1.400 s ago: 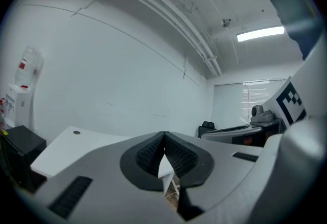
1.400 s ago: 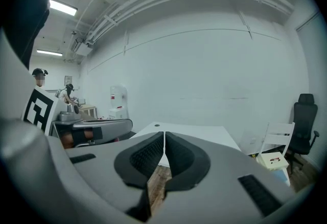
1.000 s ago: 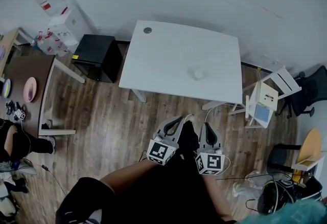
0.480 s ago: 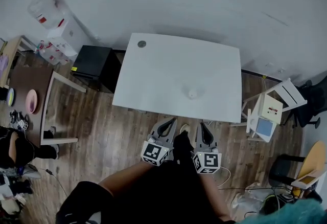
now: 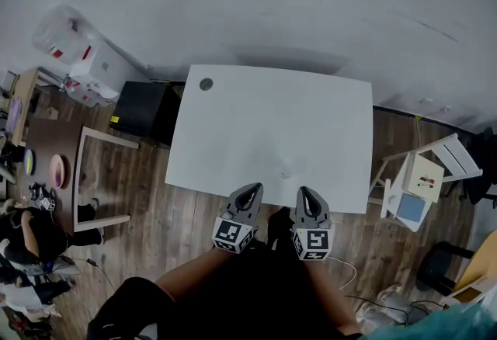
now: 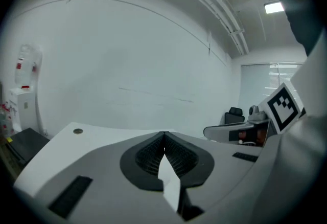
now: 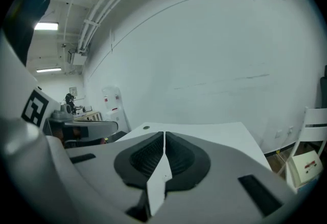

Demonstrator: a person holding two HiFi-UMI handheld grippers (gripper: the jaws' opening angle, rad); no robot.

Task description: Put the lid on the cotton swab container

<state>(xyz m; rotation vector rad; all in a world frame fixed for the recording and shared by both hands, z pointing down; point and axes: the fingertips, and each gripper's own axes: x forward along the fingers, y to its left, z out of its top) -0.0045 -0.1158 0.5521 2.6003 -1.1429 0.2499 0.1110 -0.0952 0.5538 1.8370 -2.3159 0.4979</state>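
A small, pale see-through container (image 5: 284, 173) stands on the white table (image 5: 233, 137), near its front edge; it is too small and faint to tell its lid apart. My left gripper (image 5: 251, 189) and right gripper (image 5: 306, 192) are side by side at that edge, just short of the container, one on each side of it. Both are shut with nothing between the jaws. In the left gripper view the left gripper (image 6: 164, 136) has its pads pressed together, and the right gripper view shows the same for the right gripper (image 7: 164, 136). The container is hidden in both gripper views.
A round grey grommet (image 5: 206, 84) sits at the table's far left corner. A black cabinet (image 5: 144, 109) and a water dispenser (image 5: 81, 59) stand to the left, with a wooden frame table (image 5: 85, 175) beyond. A white folding chair (image 5: 423, 179) stands at the right.
Both grippers have moved forward together, from over the wooden floor up to the table's front edge. The table and container now lie closer. Both pairs of jaws have stayed shut.
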